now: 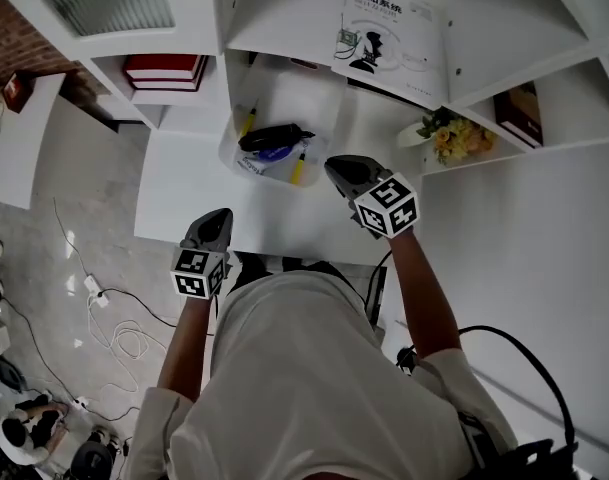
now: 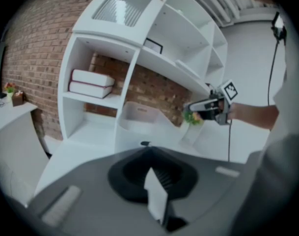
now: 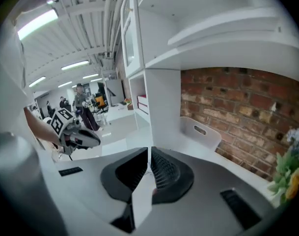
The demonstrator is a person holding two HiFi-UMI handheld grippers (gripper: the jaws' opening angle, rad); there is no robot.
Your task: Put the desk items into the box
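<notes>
Left tongs [image 1: 220, 218] are pressed shut with nothing in them. They hang over the near edge of the white worktop [image 1: 179, 193], well apart from the box.

Next comes the clear box [image 1: 230, 153]. It sits at the back of the worktop, up against the white shelves. Things are already lying inside it: a black thing [image 1: 274, 135], a blue thing [image 1: 272, 153] under it, and a yellow pen [image 1: 297, 169] leaning at the right side.

Right tongs [image 1: 334, 166] hang just beside the box, near its right corner. They are shut too, and nothing is between them.

Farther right, some flowers [image 1: 454, 133] stand in the shelves.

I think the job is nearly done or all done. I see no loose things on the bare worktop. But the person's body hides the near part, so something may still lie there.
</notes>
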